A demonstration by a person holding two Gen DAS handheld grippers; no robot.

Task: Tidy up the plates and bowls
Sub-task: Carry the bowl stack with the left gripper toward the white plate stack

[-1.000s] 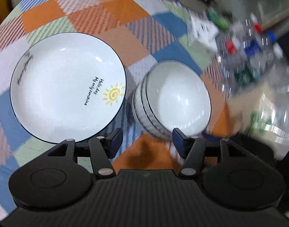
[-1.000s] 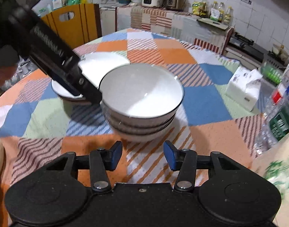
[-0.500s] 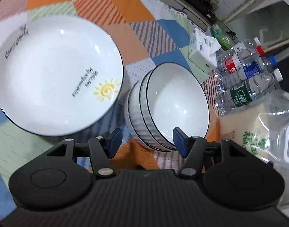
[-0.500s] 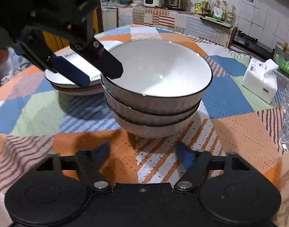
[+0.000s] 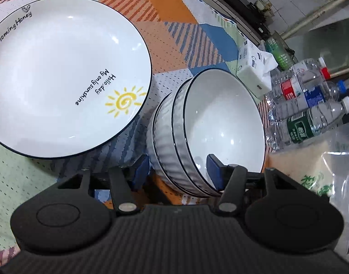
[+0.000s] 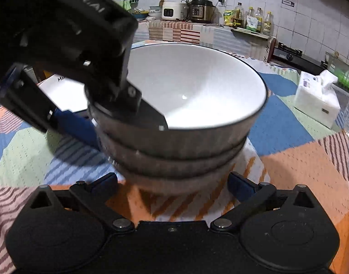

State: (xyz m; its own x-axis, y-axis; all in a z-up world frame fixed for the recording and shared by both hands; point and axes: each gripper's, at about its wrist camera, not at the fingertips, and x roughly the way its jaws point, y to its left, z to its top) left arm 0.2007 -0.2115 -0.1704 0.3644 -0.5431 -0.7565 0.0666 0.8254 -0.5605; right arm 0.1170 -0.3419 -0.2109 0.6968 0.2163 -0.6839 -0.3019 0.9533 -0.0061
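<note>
On the patchwork-covered table [image 5: 179, 34], just right of the plates [image 5: 60, 75], stands the stack of bowls [image 5: 208, 130] with the left tongs [image 5: 177, 171] straddling its near rim — one finger inside the top bowl, one outside, jaws closing, pads not yet clearly pressing; the right tongs [image 6: 172, 186] are opening wide just before the stack's foot with nothing between them. To do this well, I judge, the left should pinch all the rims squarely while the right comes in low around the base; lift level so the bowls don't slide. Counted: three bowls nested; one plate face showing — any beneath it can't be counted; three water bottles [image 5: 311, 109]; one tissue pack [image 6: 316, 100].
</note>
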